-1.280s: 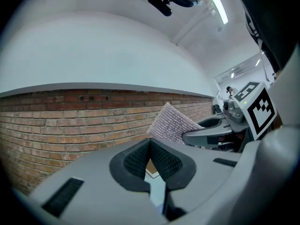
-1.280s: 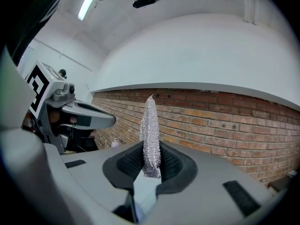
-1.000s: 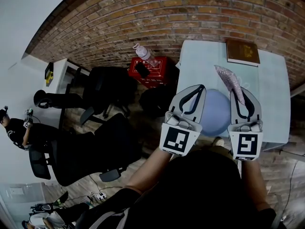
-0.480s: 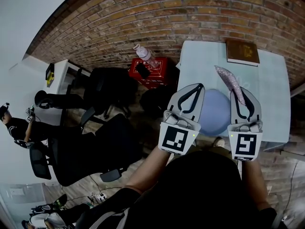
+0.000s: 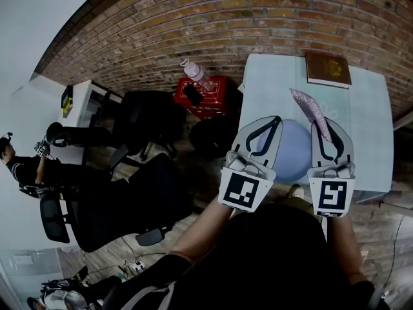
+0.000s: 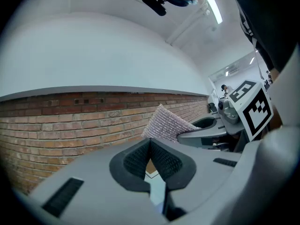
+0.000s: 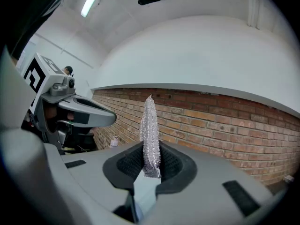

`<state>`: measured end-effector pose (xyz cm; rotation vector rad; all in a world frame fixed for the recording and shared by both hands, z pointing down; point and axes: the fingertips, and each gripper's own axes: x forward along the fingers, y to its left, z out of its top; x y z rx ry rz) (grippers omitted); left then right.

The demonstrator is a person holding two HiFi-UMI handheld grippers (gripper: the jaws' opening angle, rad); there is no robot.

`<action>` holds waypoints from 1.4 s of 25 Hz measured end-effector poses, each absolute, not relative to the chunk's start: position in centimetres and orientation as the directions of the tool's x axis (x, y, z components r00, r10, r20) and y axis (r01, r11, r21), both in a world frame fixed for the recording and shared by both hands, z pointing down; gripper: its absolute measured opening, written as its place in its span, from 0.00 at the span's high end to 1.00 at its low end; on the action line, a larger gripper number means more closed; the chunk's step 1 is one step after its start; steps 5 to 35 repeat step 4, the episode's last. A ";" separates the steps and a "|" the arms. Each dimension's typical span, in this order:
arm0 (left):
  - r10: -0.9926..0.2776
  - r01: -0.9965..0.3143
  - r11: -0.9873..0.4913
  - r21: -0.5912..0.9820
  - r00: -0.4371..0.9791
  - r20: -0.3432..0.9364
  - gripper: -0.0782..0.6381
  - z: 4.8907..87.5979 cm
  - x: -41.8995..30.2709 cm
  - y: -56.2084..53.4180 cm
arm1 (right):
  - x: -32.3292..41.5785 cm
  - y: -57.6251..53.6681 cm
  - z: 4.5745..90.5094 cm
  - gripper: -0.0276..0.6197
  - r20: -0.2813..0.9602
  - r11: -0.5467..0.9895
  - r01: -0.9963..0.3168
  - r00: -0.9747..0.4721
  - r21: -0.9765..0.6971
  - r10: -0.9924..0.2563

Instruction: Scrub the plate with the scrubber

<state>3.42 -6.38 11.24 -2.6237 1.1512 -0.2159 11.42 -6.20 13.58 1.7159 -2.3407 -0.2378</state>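
Over the pale green tabletop (image 5: 271, 76) in the head view, both tools hang above the round blue plate (image 5: 293, 155), which lies close to the table's near edge. The left gripper (image 5: 275, 119) is over the plate's left side. The right gripper (image 5: 321, 124) carries the silvery mesh scrubber (image 5: 308, 107), which pokes toward the far side.

On to the left gripper view: jaws pressed fully together on nothing, the scrubber off to the right.

Right gripper view: jaws clamped on the scrubber's lower end, with the mesh standing up past the tips.

Scrubbing looks not yet begun. To do it well, I'd tip the mesh down flat onto the plate and brace the rim with the closed left tool so the plate can't slide.
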 end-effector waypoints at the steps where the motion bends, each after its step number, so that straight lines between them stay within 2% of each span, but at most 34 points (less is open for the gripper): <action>1: -0.738 -0.698 -0.649 -0.301 0.674 0.029 0.86 11.3 3.4 -6.4 | 11.4 -6.3 13.5 0.83 0.084 0.301 -0.917 -0.289 0.263 -0.954; 4: -0.739 -0.701 -0.650 -0.295 0.674 0.026 0.86 11.3 3.4 -6.5 | 11.2 -6.6 12.7 0.84 0.027 0.291 -0.923 -0.294 0.252 -0.955; 35: -0.739 -0.701 -0.650 -0.295 0.674 0.026 0.86 11.3 3.4 -6.5 | 11.2 -6.6 12.7 0.84 0.027 0.291 -0.923 -0.294 0.252 -0.955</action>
